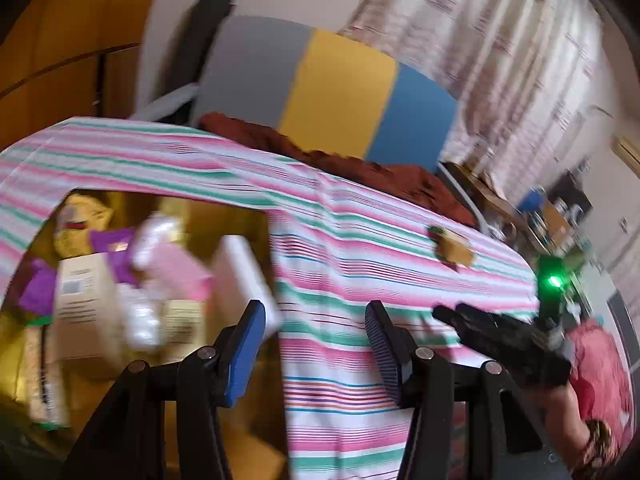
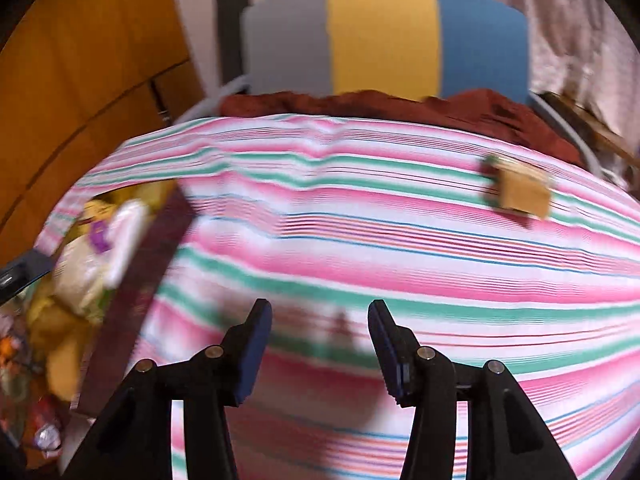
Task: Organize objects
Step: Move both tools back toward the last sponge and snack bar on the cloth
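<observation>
Both hand-held grippers are hovering empty, the left one [image 1: 316,320] released and the right one [image 2: 320,320] released too. A box [image 1: 160,280] at the left is sitting packed with cartons and packets, so most of the sorting looks done. Only 1 small brown item [image 2: 520,192] is lying alone on the striped cloth [image 2: 360,240], well apart from the box, seemingly waiting for pickup.

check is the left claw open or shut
Open: the left claw has its two blue pads well apart, with only striped cloth showing between them and nothing held.
</observation>
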`<state>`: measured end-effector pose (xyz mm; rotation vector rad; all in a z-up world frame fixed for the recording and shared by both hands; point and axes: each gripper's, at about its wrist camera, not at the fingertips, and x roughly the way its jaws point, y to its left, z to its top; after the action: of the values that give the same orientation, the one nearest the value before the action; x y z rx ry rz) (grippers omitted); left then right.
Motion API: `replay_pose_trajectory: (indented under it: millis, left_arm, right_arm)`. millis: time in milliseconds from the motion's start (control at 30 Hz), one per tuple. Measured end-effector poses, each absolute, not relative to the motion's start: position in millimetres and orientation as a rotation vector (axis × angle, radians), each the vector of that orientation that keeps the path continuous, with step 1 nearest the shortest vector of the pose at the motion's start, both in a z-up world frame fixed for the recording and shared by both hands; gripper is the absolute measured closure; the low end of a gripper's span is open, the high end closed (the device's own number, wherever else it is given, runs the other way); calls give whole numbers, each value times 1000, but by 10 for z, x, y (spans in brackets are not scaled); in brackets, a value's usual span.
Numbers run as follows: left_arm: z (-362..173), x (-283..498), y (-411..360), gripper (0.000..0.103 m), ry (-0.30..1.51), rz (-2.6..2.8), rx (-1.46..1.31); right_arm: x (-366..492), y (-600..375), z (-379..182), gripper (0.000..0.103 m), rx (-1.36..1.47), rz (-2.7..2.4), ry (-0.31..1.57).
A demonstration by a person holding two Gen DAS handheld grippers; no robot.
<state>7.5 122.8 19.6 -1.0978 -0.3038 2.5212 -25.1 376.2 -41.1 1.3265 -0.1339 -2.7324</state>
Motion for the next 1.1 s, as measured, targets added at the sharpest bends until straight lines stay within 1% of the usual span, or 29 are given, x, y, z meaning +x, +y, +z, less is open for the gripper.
replay_pose_trajectory:
  millis: [33, 100, 167, 233, 367, 400, 500, 567, 667, 733, 767, 867, 967, 1033, 1067, 1100]
  left_arm:
    - [206, 80, 1351, 50, -276, 2503, -1095]
    - [216, 82, 1504, 50, -249, 2475, -1090]
    - [213, 79, 1662, 50, -228, 2450, -1083]
    - [189, 71, 1788, 50, -204, 2435, -1090]
    - [123, 78, 1947, 50, -177, 2418, -1111]
    - [99, 86, 1965, 50, -169, 2415, -1118]
    - [38, 80, 2005, 50, -150, 2415, -1143]
    - [8, 55, 2009, 50, -148, 2419, -1162]
    - [-21, 7, 2017, 50, -146, 2428, -1187]
    - [-38, -41, 2021, 50, -155, 2434, -1198]
    - [-41, -60, 2024, 50, -160, 2438, -1202]
    - [-58, -131, 2059, 50, -180, 2444, -1209]
    - [-99, -215, 2139, 50, -189, 2432, -1236]
    - [-118, -253, 2196, 50, -181, 2426, -1244]
    - [-119, -263, 2215, 50, -172, 2427, -1244]
    - [-124, -268, 2229, 50, -167, 2428, -1243]
  right_arm:
    - [-290, 3875, -424, 50, 1342, -2759, -138]
    - [-336, 4050, -432, 42, 1353, -2798, -140]
    - [-413, 4263, -431, 38, 1347, -2855, -130]
    - [-492, 4476, -429, 36, 1329, -2915, -142]
    - [-708, 4864, -441, 29, 1320, -2988, -228]
    - [-778, 4943, -441, 29, 1316, -3003, -242]
    - [-1085, 5166, -456, 26, 1313, -3067, -243]
    - [-1259, 5272, -514, 26, 1349, -3091, -248]
    - [-1476, 5459, -616, 27, 1382, -3101, -320]
    - [-1593, 5541, -681, 39, 1402, -3083, -366]
    - [-1631, 5551, -718, 42, 1420, -3062, -384]
    - [-1608, 5515, -743, 44, 1371, -3035, -402]
    - [-1493, 5355, -733, 44, 1294, -2909, -459]
    - [-1405, 5234, -708, 39, 1242, -2795, -497]
    - [-1382, 5196, -692, 33, 1236, -2765, -484]
    - [-1356, 5170, -666, 24, 1228, -2758, -452]
